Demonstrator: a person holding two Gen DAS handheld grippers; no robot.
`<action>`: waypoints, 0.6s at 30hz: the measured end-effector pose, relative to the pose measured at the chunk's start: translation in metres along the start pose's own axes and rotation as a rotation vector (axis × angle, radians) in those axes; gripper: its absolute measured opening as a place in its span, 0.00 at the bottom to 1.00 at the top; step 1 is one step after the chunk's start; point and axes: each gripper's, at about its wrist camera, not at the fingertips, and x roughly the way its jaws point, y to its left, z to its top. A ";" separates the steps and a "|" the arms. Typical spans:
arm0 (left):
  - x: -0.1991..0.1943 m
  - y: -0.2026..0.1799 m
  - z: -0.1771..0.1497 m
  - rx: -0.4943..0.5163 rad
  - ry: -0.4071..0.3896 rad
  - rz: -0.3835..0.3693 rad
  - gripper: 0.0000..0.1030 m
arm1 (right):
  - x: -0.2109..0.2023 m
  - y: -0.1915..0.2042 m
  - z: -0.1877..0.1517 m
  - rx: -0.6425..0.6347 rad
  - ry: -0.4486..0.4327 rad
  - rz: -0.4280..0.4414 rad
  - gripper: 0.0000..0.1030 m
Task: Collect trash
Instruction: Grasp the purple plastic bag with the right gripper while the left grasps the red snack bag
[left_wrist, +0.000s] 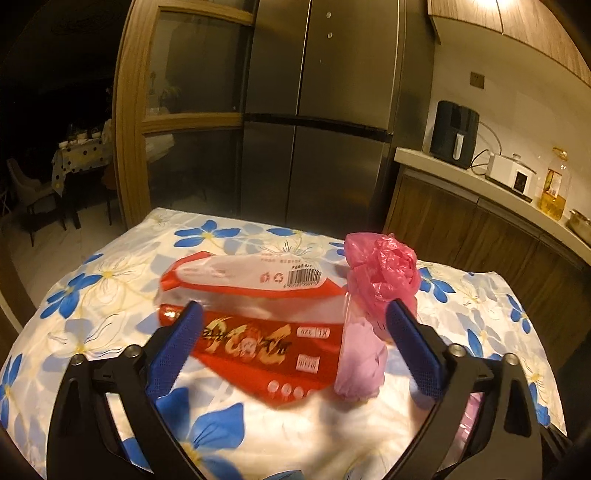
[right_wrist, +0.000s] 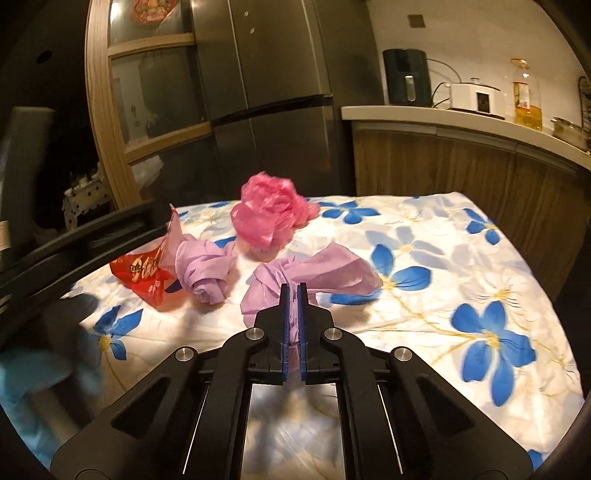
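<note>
A red and clear plastic wrapper (left_wrist: 255, 317) lies on the flowered tablecloth (left_wrist: 92, 280). My left gripper (left_wrist: 291, 321) is open, its blue fingers on either side of the wrapper's near part. A crumpled pink bag (left_wrist: 384, 273) and a lilac bag ball (left_wrist: 360, 362) lie by the right finger. In the right wrist view my right gripper (right_wrist: 293, 291) is shut on a lilac plastic bag (right_wrist: 317, 277). The lilac ball (right_wrist: 207, 269), the pink bag (right_wrist: 266, 214) and the wrapper (right_wrist: 144, 273) lie beyond it to the left.
A steel fridge (left_wrist: 317, 110) stands behind the table. A counter (left_wrist: 480, 181) at right holds a dark appliance (left_wrist: 452, 134), a white cooker (left_wrist: 511, 173) and an oil bottle (left_wrist: 554, 184). The left gripper's frame (right_wrist: 74, 243) fills the left of the right wrist view.
</note>
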 end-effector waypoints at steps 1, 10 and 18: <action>0.003 0.000 0.001 -0.004 0.011 -0.001 0.86 | -0.003 -0.002 0.000 0.003 -0.006 -0.001 0.04; 0.025 0.012 -0.008 -0.034 0.151 0.003 0.23 | -0.027 -0.014 0.004 0.013 -0.038 0.005 0.03; -0.002 0.031 -0.018 -0.060 0.121 -0.011 0.00 | -0.047 -0.014 0.005 0.017 -0.066 0.017 0.03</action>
